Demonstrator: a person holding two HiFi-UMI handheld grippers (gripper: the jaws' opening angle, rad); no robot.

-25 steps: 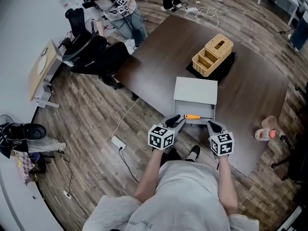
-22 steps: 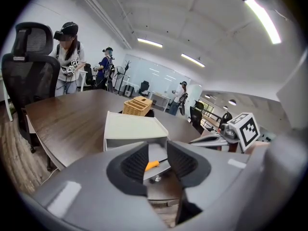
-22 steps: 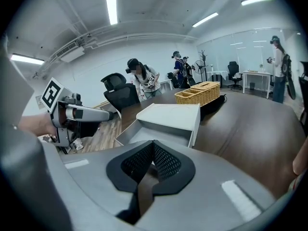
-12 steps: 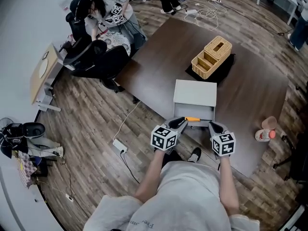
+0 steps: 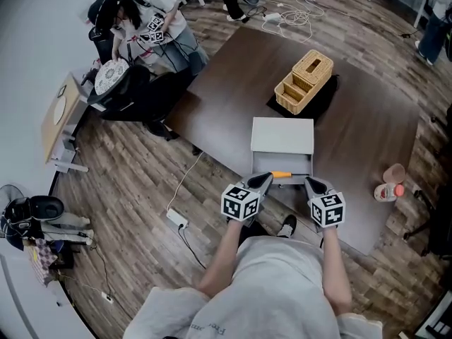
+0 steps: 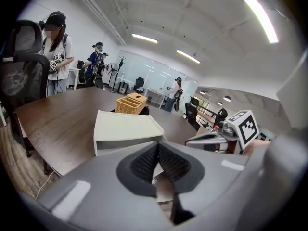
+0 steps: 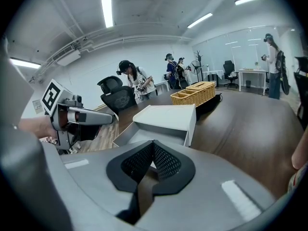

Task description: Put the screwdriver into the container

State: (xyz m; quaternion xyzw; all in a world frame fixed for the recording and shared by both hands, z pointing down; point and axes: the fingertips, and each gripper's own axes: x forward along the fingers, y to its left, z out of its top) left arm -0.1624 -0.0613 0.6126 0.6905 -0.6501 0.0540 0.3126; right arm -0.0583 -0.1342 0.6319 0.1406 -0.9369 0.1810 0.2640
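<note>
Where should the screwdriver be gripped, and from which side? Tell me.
Grip the screwdriver by its orange handle, the part that shows plainly. It lies flat, crosswise in the open drawer of the white box. Probably come down from the person's side, jaws across the handle; the box body closes off the far side.

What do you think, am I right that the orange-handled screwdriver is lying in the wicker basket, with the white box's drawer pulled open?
Not quite. The orange-handled screwdriver is not in the wicker basket. It is at the front of the pulled-open drawer of the white box, well short of the basket, as the head view shows. The drawer is indeed pulled open.
</note>
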